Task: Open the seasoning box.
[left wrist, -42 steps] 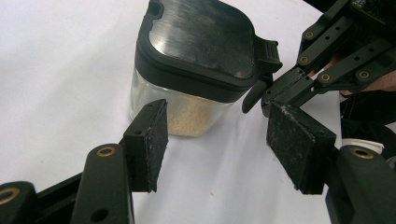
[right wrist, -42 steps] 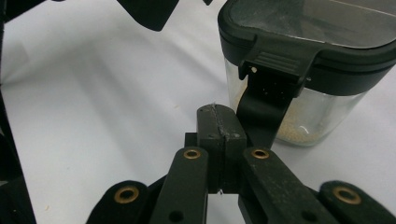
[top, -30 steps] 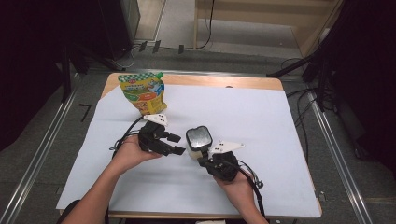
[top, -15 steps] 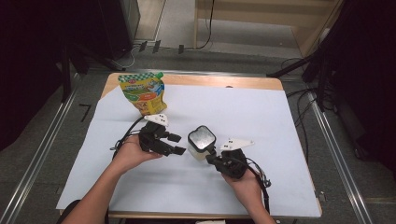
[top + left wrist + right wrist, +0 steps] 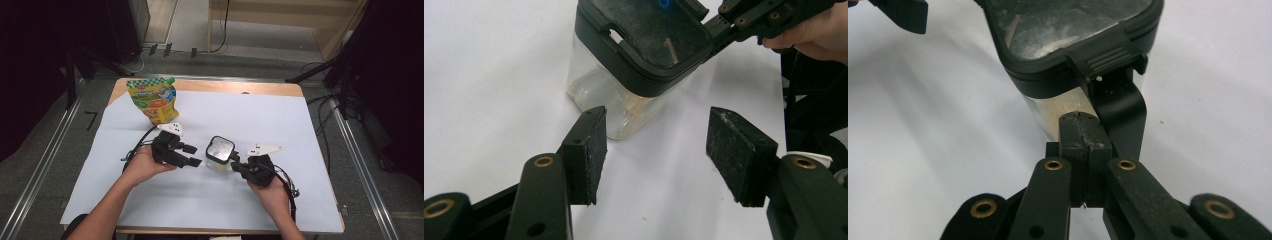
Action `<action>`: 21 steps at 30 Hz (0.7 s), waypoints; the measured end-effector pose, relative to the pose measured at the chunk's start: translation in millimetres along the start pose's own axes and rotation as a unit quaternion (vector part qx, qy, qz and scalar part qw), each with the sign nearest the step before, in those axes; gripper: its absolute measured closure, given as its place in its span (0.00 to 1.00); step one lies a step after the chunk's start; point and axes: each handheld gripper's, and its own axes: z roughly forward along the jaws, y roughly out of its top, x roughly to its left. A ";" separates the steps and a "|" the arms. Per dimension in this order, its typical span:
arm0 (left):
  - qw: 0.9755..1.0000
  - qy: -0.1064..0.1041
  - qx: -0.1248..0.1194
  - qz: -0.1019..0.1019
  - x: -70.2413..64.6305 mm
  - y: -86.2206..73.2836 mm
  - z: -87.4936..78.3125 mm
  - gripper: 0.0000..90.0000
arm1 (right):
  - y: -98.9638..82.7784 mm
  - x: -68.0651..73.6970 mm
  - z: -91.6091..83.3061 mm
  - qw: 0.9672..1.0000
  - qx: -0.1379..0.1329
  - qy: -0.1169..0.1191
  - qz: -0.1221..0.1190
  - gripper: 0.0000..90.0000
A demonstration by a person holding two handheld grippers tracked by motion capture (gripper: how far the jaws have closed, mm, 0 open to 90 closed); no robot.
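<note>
White paper (image 5: 310,120) covers the table, with bare sheet right of the jar (image 5: 220,154) near its middle. The right gripper (image 5: 239,169) has its jaws pressed together against the jar's latch. The left gripper (image 5: 192,156), jaws spread and empty, sits just left. A pouch (image 5: 152,100) stands near the far-left edge.

Both forearms in from the bottom edge, angled inward. Left hand (image 5: 142,167) wrapped round the left gripper (image 5: 192,155), pointing right across the table — jaws apart, pads (image 5: 591,150) bare, nothing between them, just now closing a touch. Right hand (image 5: 274,194) behind the right gripper (image 5: 235,165), aimed left toward the other — jaws pressed flat together, pad to pad, tips up against the container's side. Cables trailing back along each wrist.
</note>
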 end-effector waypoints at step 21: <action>0.999 -0.027 -0.001 0.016 10.4 23.4 19.7 0.33 | 4.7 -33.6 -11.8 1.000 0.004 -0.021 0.022 1.00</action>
